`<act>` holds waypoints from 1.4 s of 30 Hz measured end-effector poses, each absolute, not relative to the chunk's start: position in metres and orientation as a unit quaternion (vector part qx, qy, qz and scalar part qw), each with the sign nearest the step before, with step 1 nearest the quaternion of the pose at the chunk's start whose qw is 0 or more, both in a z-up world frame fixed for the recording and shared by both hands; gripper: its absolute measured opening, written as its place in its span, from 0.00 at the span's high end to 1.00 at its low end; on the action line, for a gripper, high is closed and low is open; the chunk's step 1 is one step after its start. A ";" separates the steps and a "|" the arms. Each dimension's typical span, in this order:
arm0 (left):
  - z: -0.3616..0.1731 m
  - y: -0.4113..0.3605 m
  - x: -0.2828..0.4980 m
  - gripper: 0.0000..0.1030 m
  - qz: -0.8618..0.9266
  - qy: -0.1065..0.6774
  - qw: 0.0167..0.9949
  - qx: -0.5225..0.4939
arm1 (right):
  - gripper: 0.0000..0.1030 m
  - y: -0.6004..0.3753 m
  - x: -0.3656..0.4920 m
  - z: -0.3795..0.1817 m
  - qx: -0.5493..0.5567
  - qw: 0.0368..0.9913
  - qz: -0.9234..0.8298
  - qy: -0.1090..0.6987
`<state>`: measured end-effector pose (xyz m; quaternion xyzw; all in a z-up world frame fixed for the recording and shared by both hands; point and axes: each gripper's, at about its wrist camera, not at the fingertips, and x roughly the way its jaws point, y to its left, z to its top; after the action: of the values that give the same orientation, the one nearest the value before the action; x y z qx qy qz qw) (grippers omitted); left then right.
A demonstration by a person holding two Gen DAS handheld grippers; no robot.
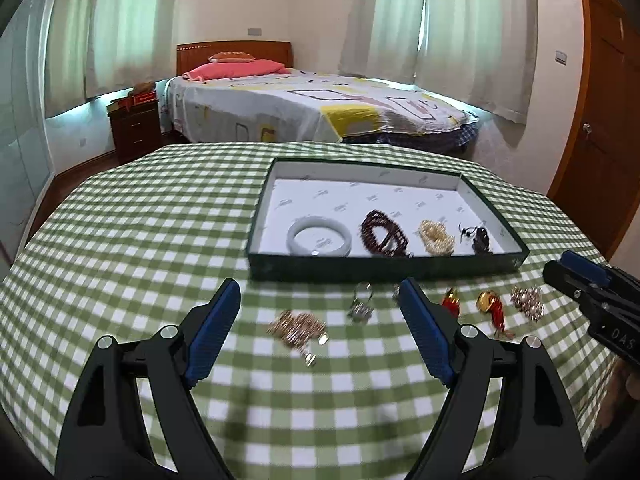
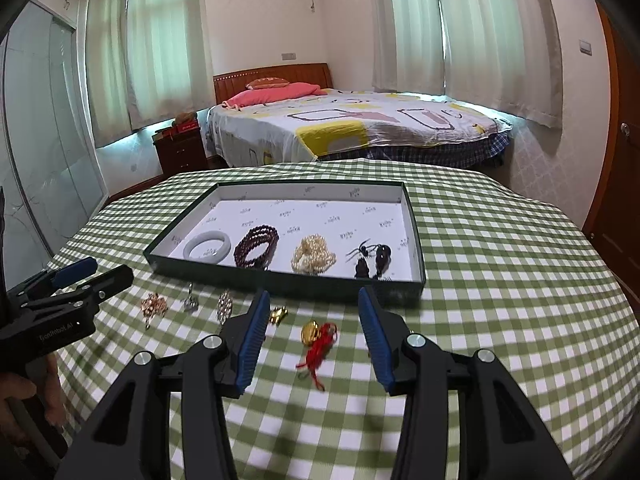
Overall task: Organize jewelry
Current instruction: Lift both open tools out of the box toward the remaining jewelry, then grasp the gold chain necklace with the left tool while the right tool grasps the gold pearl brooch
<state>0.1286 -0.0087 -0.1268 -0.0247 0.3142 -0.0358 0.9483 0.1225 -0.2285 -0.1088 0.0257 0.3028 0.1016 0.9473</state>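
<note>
On a table with a green checked cloth (image 1: 132, 216), a shallow dark green tray (image 1: 384, 266) holds four pieces in a row along its near wall: a pale bangle (image 1: 319, 236), a dark red bead bracelet (image 1: 383, 233), a cream bead bracelet (image 1: 437, 237) and a dark bead cord (image 1: 478, 238).

In front of the tray more pieces lie loose on the cloth. From the left: a rose-gold cluster (image 1: 297, 328), a silver ring (image 1: 361, 307), a sparkly cluster (image 2: 225, 306), a small gold charm (image 2: 278, 315) and a gold pendant with red cord (image 2: 316, 338).

The left gripper (image 1: 320, 308) hangs above the rose-gold cluster and the ring, its jaws wide apart and holding nothing. The right gripper (image 2: 313, 318) hangs above the gold pendant, its jaws apart and clear of it.
</note>
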 end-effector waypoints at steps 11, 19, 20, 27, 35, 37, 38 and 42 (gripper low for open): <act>-0.147 0.009 0.116 0.23 -0.016 0.344 0.938 -0.039 | 0.53 -0.231 0.103 -0.125 0.028 0.944 0.100 0.312; -0.160 0.008 0.135 0.23 -0.006 0.365 0.930 -0.036 | 0.53 -0.237 0.107 -0.136 0.038 0.939 0.095 0.327; -0.161 0.007 0.138 0.23 -0.006 0.366 0.930 -0.034 | 0.53 -0.237 0.108 -0.137 0.038 0.939 0.095 0.328; -0.175 0.002 0.165 0.24 -0.006 0.404 0.915 -0.028 | 0.53 -0.240 0.119 -0.143 0.042 0.935 0.091 0.341; -0.181 -0.002 0.175 0.43 -0.017 0.417 0.909 -0.015 | 0.53 -0.246 0.130 -0.150 0.050 0.931 0.084 0.352; -0.181 -0.002 0.174 0.52 -0.019 0.414 0.910 -0.016 | 0.53 -0.247 0.132 -0.151 0.051 0.930 0.082 0.354; -0.180 -0.001 0.173 0.59 -0.020 0.413 0.910 -0.017 | 0.53 -0.248 0.134 -0.152 0.052 0.930 0.081 0.355; -0.180 0.002 0.170 0.80 -0.039 0.409 0.911 -0.028 | 0.51 -0.253 0.139 -0.155 0.054 0.928 0.072 0.362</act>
<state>0.1702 0.0017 -0.1804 -0.0284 0.4090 -0.0395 0.9112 0.1388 -0.2530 -0.1554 0.0543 0.3617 0.0715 0.9279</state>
